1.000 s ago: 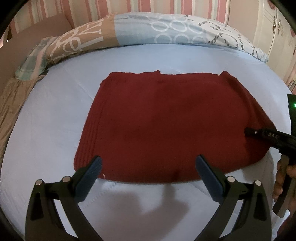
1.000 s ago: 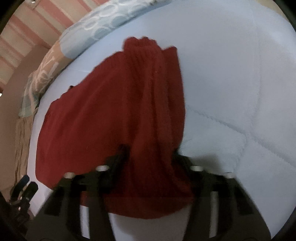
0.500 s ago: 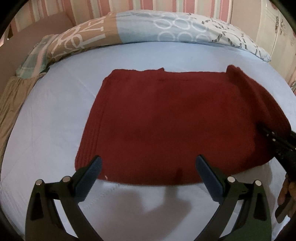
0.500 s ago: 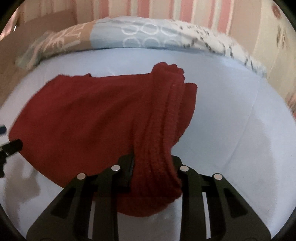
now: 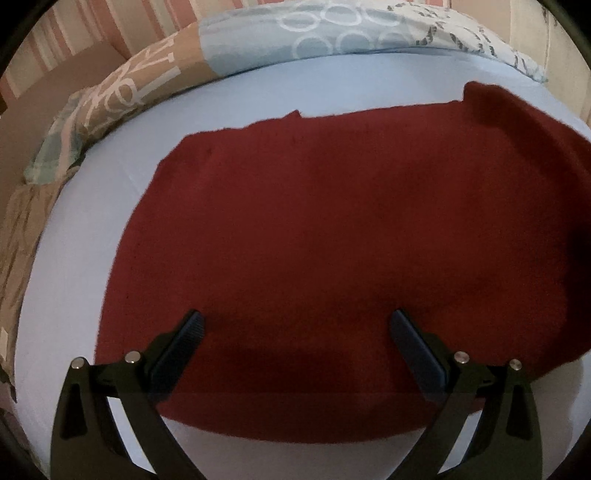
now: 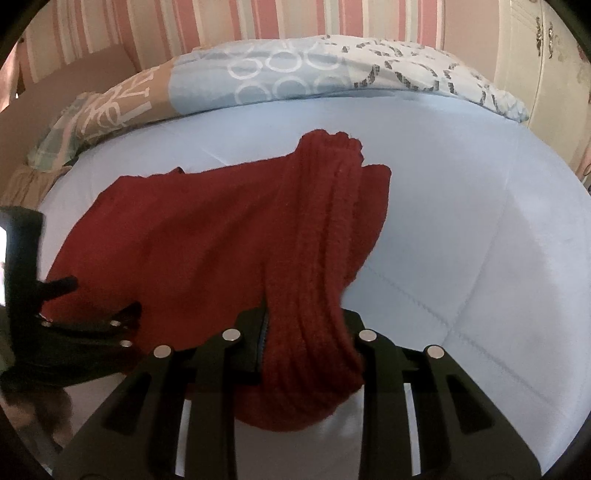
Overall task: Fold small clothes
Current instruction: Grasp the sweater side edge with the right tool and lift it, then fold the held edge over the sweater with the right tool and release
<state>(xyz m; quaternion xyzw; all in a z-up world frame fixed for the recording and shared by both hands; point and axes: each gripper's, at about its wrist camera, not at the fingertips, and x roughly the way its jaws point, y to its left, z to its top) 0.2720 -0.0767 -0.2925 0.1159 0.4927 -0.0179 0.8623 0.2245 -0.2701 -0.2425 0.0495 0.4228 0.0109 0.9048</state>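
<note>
A dark red knitted sweater [image 5: 332, 236] lies spread on a pale blue bed sheet [image 5: 92, 258]. My left gripper [image 5: 295, 328] is open, its fingers wide apart just over the sweater's near edge. My right gripper [image 6: 306, 332] is shut on the sweater's right edge [image 6: 310, 258], a bunched ribbed strip lifted off the sheet and draped between its fingers. In the right wrist view the left gripper [image 6: 92, 317] shows at the left edge, over the sweater's near side.
A rolled patterned quilt [image 5: 332, 33] lies along the far edge of the bed, also in the right wrist view [image 6: 295, 70]. A striped pink wall stands behind it. A white cupboard [image 6: 546, 48] stands at the right. Bare sheet [image 6: 480, 221] lies right of the sweater.
My left gripper has moved forward and lower, over the sweater's near edge. My right gripper has swung round and lifted the held edge higher, out of the left view.
</note>
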